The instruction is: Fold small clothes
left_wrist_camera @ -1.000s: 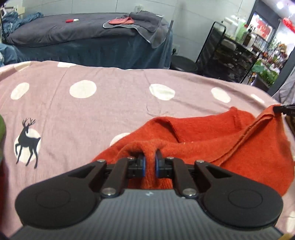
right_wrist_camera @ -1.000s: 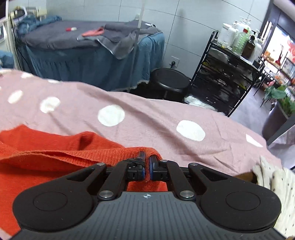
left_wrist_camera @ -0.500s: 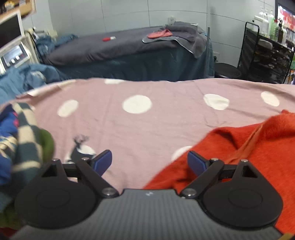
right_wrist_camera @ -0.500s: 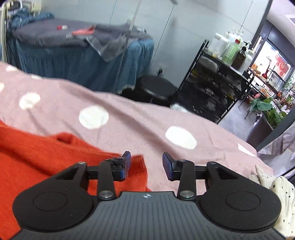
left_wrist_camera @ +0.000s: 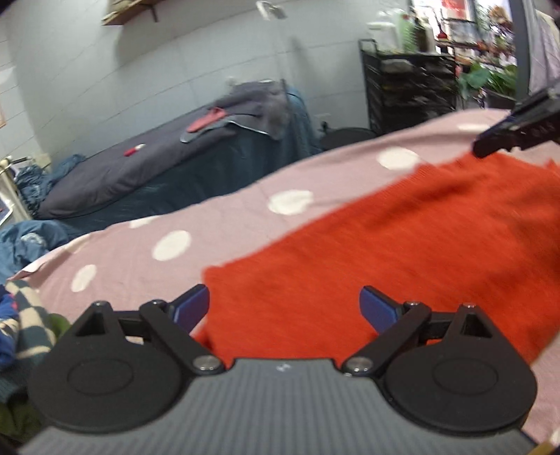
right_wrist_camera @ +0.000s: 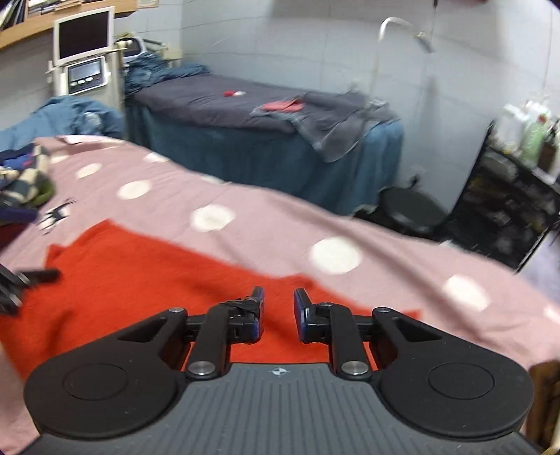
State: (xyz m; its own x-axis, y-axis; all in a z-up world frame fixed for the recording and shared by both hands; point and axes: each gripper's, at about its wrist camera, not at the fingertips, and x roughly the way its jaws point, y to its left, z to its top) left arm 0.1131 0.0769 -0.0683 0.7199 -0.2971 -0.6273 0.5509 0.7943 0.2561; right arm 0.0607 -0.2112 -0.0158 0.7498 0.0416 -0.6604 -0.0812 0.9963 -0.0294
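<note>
Two grippers, left point(left_wrist_camera: 284, 306) and right point(right_wrist_camera: 278, 309), hover with jaws apart and empty over an orange-red knitted garment point(left_wrist_camera: 402, 238) lying flat on the polka-dot pink bedspread point(right_wrist_camera: 273, 224); soft, light and limp, it is probably best pinched at corners or hems.

A pink polka-dot bed cover point(right_wrist_camera: 273, 224) carries the orange knit garment point(left_wrist_camera: 402, 245) and a checked clothes pile point(right_wrist_camera: 24, 175).

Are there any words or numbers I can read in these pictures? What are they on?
None can be read.
Machine with a screen by the wall: its panel is too blurred to read.
Bottles on the black shelf: labels too small and blurred.
Red signs in the far doorway: blurred.
Right gripper body: one small round emblem, no letters.
</note>
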